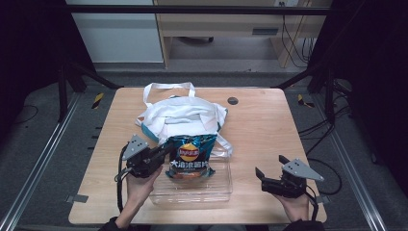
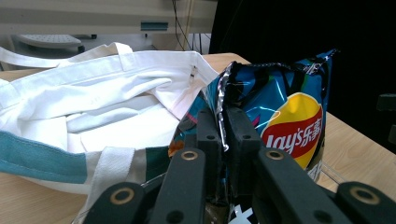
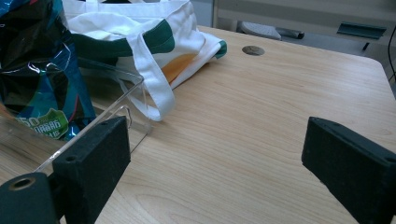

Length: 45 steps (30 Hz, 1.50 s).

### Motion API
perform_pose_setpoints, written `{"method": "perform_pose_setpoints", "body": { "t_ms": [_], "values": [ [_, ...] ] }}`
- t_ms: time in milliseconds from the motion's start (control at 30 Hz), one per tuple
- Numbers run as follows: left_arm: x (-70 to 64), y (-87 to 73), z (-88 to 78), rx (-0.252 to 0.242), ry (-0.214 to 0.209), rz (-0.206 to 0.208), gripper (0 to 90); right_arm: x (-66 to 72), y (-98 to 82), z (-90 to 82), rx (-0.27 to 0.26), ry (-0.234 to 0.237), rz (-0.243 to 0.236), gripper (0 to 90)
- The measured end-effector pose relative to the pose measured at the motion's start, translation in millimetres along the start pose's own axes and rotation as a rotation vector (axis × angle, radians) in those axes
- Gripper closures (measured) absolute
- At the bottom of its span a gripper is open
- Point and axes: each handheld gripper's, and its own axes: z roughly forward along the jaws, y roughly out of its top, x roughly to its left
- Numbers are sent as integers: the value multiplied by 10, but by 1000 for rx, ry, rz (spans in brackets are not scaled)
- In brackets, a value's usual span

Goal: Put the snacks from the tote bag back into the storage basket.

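The left hand-held gripper [image 2: 223,135] is clamped on the crimped side edge of the chip bag [image 1: 189,156], held upright over the clear tray [image 1: 192,192] near the surface's front edge. Probably it goes into the white tote [image 1: 180,115]; lift gently, avoid crushing. The right hand-held gripper [image 3: 215,172] waits, jaws apart.
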Motion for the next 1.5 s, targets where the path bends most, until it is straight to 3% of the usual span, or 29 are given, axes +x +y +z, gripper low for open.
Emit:
{"method": "perform_pose_setpoints", "body": {
  "t_ms": [300, 433, 467, 500, 533, 833, 1100, 1133, 1200, 1267, 1500],
  "values": [
    [-14, -3, -11, -10, 15, 11, 737, -1, 0, -6, -4, -1, 0, 81],
    [-26, -6, -6, -1, 19, 11, 552, -9, 0, -4, -1, -3, -2, 81],
    [-33, -6, -5, 3, 26, 13, 552, -5, 1, -7, -1, -2, 0, 81],
    [-44, -8, -7, 10, 36, 18, 457, 0, 2, -13, -2, -3, -6, 81],
    [-44, -8, -7, 10, 36, 18, 417, 4, 2, -17, -2, -4, -8, 81],
    [-64, -9, -28, 15, 49, 26, 304, 2, 1, -31, -6, -5, -8, 82],
    [-66, -61, -34, 25, 38, 35, 395, -2, -1, -36, -8, -4, -6, 82],
    [-65, -68, -37, 29, 36, 36, 464, 1, -1, -39, -6, -5, -6, 82],
    [-57, -79, -43, 26, 23, 35, 511, 2, -1, -39, -7, -5, -7, 82],
    [-47, -83, -46, 23, 13, 29, 669, -1, -2, -34, -7, -3, -7, 82],
    [-56, -86, -66, 10, 5, 11, 851, 2, -2, -34, -7, -4, -10, 83]
  ]
}}
